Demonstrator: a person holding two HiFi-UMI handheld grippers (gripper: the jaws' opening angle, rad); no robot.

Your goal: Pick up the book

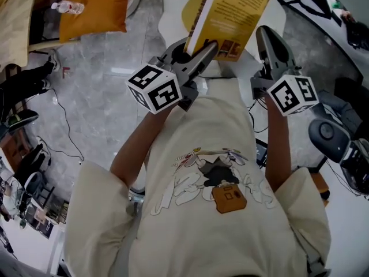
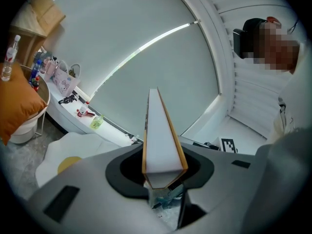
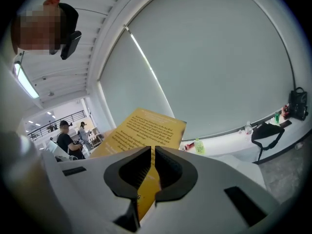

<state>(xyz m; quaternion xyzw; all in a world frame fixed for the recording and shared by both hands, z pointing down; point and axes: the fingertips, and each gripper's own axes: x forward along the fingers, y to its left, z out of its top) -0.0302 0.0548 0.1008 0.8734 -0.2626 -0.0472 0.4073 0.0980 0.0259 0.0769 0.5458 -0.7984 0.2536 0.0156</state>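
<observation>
2 grippers stand above the person's cream shirt (image 1: 219, 206). The left gripper (image 1: 199, 53) has its jaws clamped on the lower edge of the yellow book (image 1: 230, 16), which is held up in the air with its top cut off by the frame. The right gripper (image 1: 270, 42), just beside the book, has its jaws nearly together on nothing. The cover print is too small to read. Farther off lies an orange cushion (image 1: 95, 7), partly cut off.

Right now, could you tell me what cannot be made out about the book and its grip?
- Book: top cut off by the head view's upper edge.
- Cover print: too small to read in the right gripper view.
- Right gripper: jaws nearly together with yellow in the slit; whether they pinch the book is unclear.
</observation>
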